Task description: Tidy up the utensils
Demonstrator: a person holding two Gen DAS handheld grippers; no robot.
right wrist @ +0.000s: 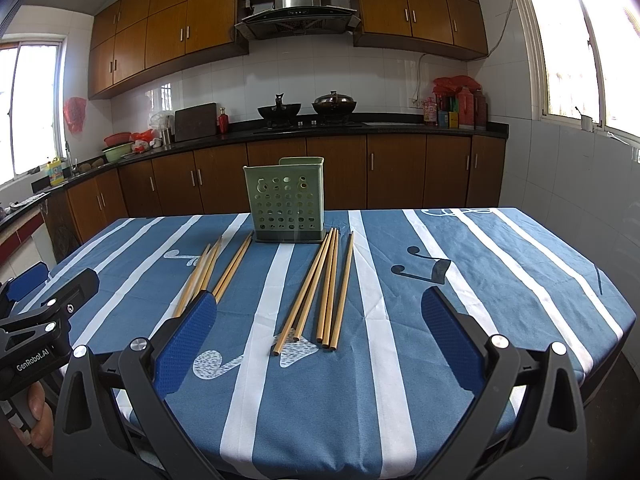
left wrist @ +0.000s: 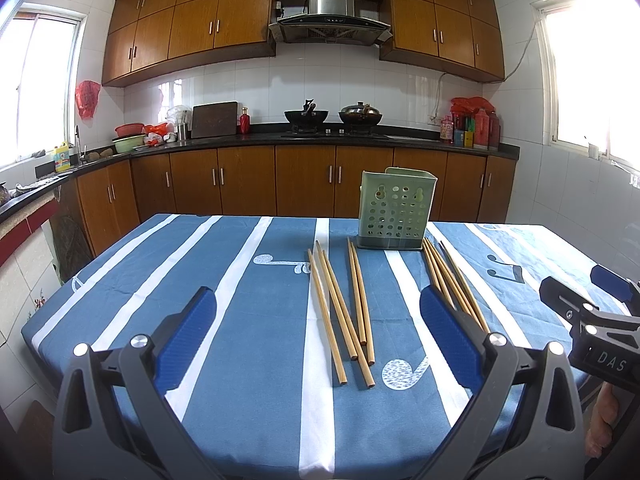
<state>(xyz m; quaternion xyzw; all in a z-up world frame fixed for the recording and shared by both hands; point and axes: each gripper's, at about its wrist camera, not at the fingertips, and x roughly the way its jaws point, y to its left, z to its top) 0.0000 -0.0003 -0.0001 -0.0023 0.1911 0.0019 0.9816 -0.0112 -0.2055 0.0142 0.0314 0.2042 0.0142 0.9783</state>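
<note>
Only from the right wrist: left gripper [right wrist: 44, 280] beside left chopsticks [right wrist: 200, 276]. Right gripper [right wrist: 318, 336] spread wide above right chopsticks [right wrist: 320, 292], empty.

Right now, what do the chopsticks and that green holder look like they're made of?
Chopsticks: likely bamboo or light wood, going by the tan, matte, uncoated look. Green holder: probably moulded plastic, with a smooth, slightly satin wall and neat punched drain holes.

Tan wooden chopsticks [right wrist: 316, 292] lie beside a pale green perforated holder [right wrist: 286, 200] on a blue, white-striped surface [right wrist: 500, 280] patterned with music notes.
</note>
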